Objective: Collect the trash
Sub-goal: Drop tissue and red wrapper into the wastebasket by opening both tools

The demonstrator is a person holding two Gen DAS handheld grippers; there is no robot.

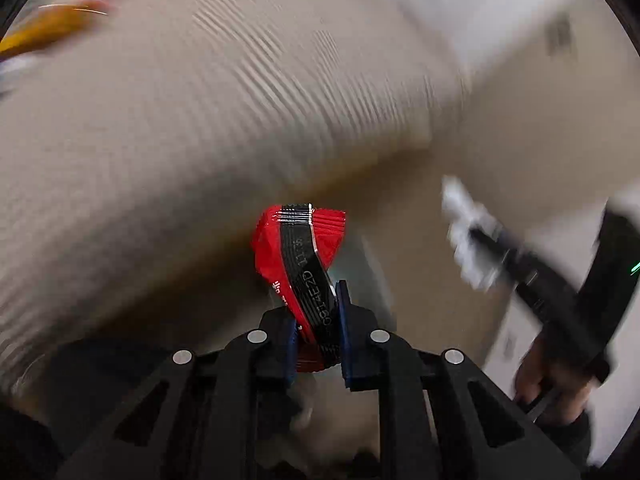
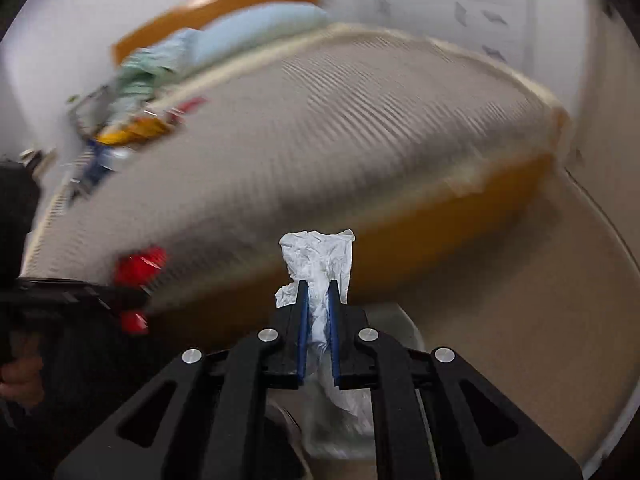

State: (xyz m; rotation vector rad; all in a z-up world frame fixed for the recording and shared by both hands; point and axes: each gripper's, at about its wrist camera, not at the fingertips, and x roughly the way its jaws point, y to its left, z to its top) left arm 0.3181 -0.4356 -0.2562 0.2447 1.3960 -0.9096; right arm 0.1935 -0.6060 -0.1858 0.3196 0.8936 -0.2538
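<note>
My left gripper [image 1: 316,312] is shut on a red and black snack wrapper [image 1: 300,248] and holds it in the air beside the bed. The wrapper also shows in the right wrist view [image 2: 140,266], blurred. My right gripper [image 2: 318,296] is shut on a crumpled white tissue [image 2: 320,260], also held in the air off the bed's edge. The right gripper and its tissue [image 1: 468,236] appear at the right of the left wrist view. More trash [image 2: 120,136], yellow and blue, lies at the far left of the bed.
A bed with a grey ribbed mattress [image 2: 340,120] and an orange wooden frame [image 2: 460,224] fills both views. A light blue pillow [image 2: 256,32] and green cloth [image 2: 140,76] lie at its head. Beige floor [image 2: 520,300] lies to the right. Both views are motion-blurred.
</note>
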